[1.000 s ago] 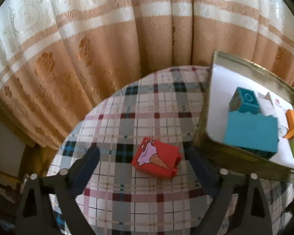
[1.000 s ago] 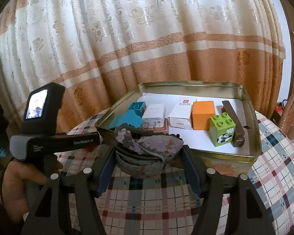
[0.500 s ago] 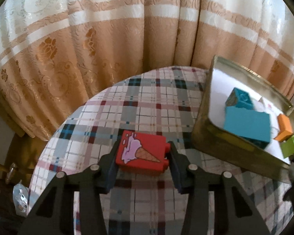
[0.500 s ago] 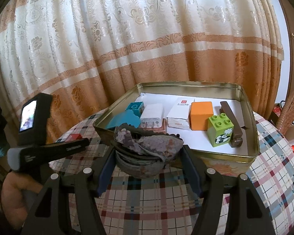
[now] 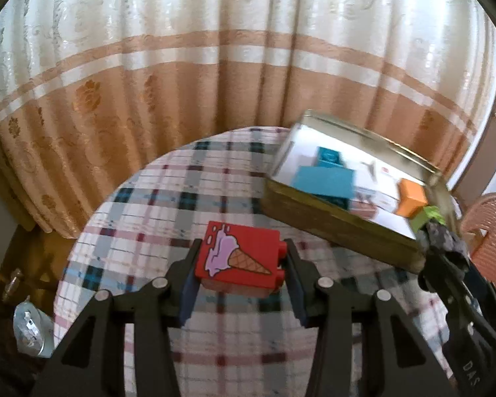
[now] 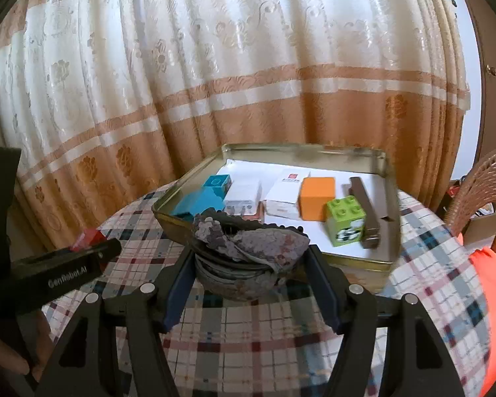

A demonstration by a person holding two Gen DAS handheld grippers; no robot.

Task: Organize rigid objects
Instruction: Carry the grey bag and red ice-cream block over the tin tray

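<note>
My left gripper (image 5: 241, 264) is shut on a red toy brick (image 5: 239, 259) with an ice-cream picture and holds it just above the plaid table. My right gripper (image 6: 251, 264) is shut on a grey, mottled round object (image 6: 244, 254) in front of the gold tin tray (image 6: 388, 172). The tray holds teal blocks (image 6: 201, 200), white boxes (image 6: 282, 195), an orange block (image 6: 315, 195), a green brick (image 6: 345, 218) and a dark bar (image 6: 365, 211). In the left wrist view the tray (image 5: 334, 228) lies to the right of the brick.
The round table has a plaid cloth (image 5: 168, 192), with a beige and orange curtain (image 6: 248, 82) close behind it. A wicker chair (image 6: 482, 192) and an orange item (image 6: 492, 281) stand at the right. The left gripper's body (image 6: 49, 274) shows at the left.
My left gripper closed on the red brick and lifted it slightly, swinging toward the tray. My right gripper kept its hold and shifted a little.
</note>
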